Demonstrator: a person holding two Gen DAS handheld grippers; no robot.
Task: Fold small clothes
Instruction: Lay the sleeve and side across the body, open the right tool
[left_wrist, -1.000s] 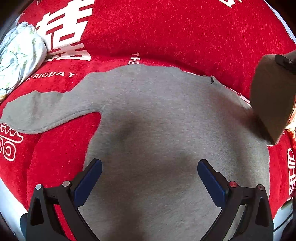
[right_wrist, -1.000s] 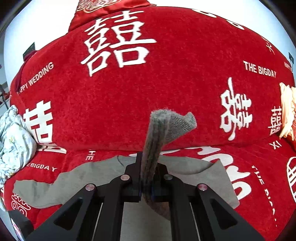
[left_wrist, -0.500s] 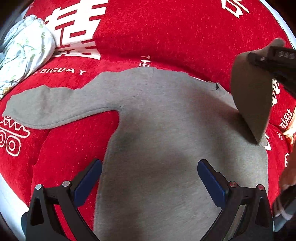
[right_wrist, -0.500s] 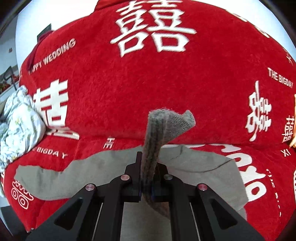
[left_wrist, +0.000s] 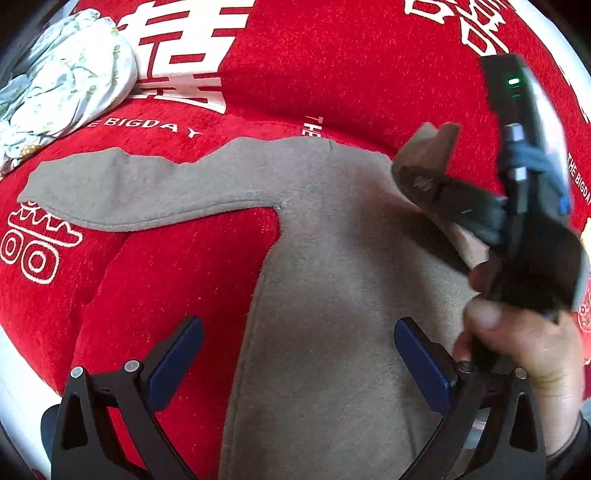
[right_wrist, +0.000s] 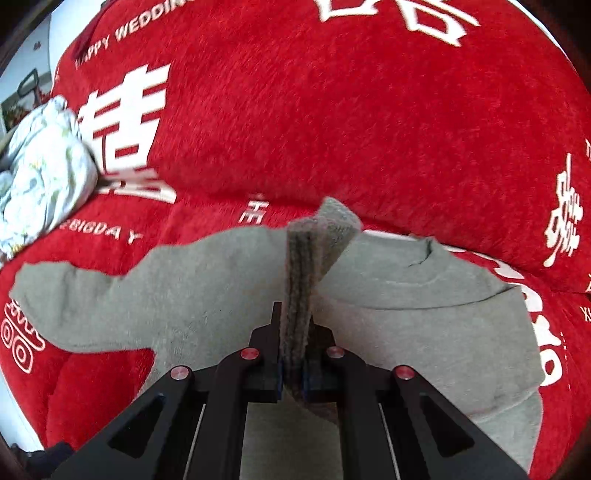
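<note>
A small grey sweater (left_wrist: 332, 280) lies flat on the red blanket, its left sleeve (left_wrist: 122, 192) stretched out to the left. It also shows in the right wrist view (right_wrist: 424, 317). My right gripper (right_wrist: 293, 369) is shut on the cuff of the right sleeve (right_wrist: 299, 266) and holds it raised over the sweater's body. It shows in the left wrist view (left_wrist: 424, 182), above the sweater's upper right. My left gripper (left_wrist: 295, 354) is open and empty, low over the sweater's lower left edge.
A red plush blanket (left_wrist: 332, 66) with white characters covers the surface and rises behind. A crumpled white floral garment (left_wrist: 62, 85) lies at the far left, also in the right wrist view (right_wrist: 40, 173). My hand (left_wrist: 524, 354) holds the right gripper close by the left one.
My right gripper has carried the sleeve cuff leftward and lower, over the sweater's body. The left gripper stays open and has drifted left toward the sweater's edge.
</note>
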